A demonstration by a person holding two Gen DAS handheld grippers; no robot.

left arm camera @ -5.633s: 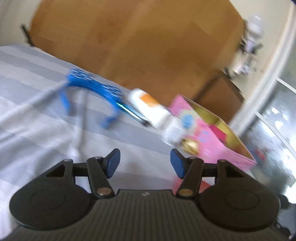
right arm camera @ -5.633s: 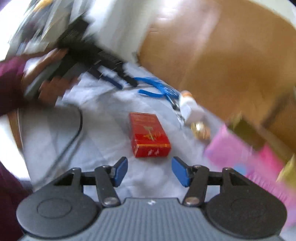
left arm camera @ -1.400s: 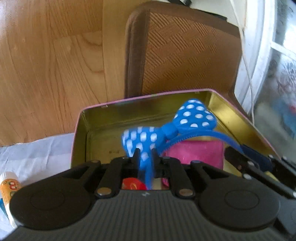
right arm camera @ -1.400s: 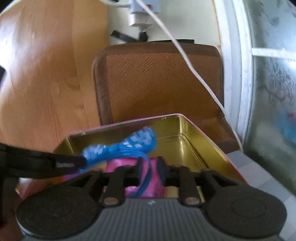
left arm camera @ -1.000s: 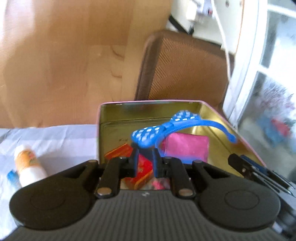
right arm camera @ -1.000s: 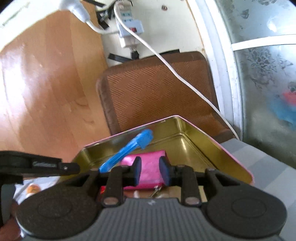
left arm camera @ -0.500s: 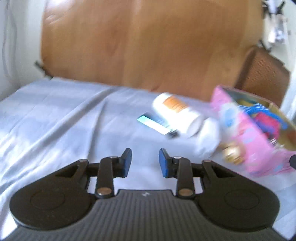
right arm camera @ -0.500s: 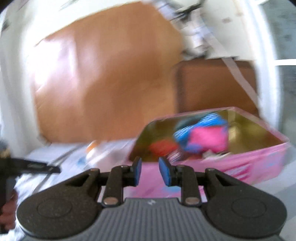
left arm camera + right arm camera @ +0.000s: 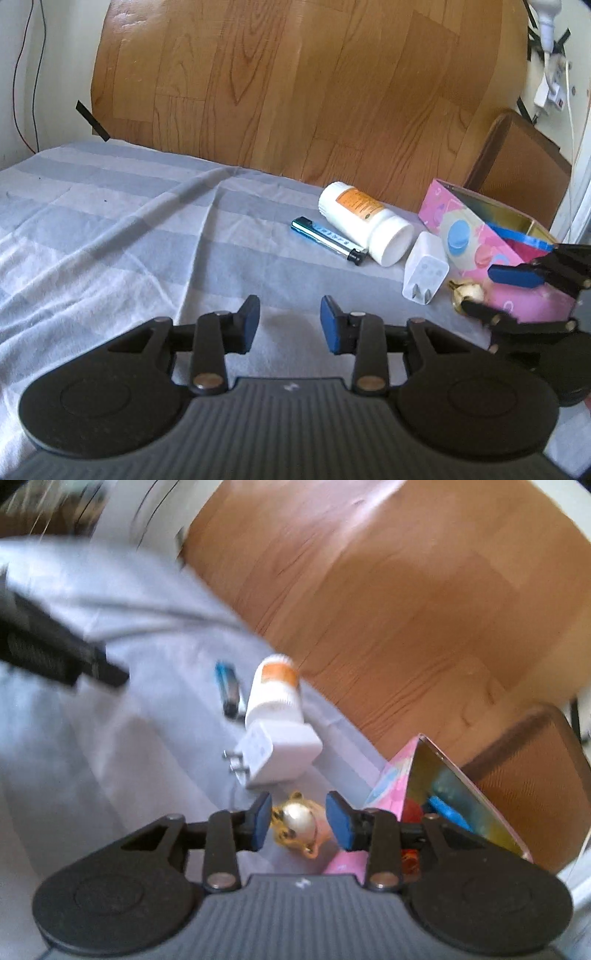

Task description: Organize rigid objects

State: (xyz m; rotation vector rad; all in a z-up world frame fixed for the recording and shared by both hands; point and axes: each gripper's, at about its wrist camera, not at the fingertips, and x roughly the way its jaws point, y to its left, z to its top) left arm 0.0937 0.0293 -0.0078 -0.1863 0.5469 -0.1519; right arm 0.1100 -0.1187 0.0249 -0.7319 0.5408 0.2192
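Note:
On the striped grey bedsheet (image 9: 110, 229) lie a white bottle with an orange label (image 9: 364, 221), a blue lighter (image 9: 327, 240), a white plug adapter (image 9: 424, 273) and a small gold ornament (image 9: 466, 293). The pink tin (image 9: 491, 236) at the right holds the blue headband (image 9: 521, 238). My left gripper (image 9: 290, 319) is open and empty above bare sheet. My right gripper (image 9: 297, 821) is open with the gold ornament (image 9: 297, 825) between its pads, beside the tin (image 9: 391, 779). The adapter (image 9: 280, 753) and bottle (image 9: 275, 692) lie just beyond it.
A wood-pattern board (image 9: 295, 92) stands behind the bed. A brown woven chair back (image 9: 517, 162) is behind the tin. Cables and a plug hang on the wall at the top right (image 9: 546, 85). The sheet stretches wide to the left.
Both grippers let go of the blue headband in the tin and drew back. The left swung out over the sheet and opened. The right dropped down around the gold ornament.

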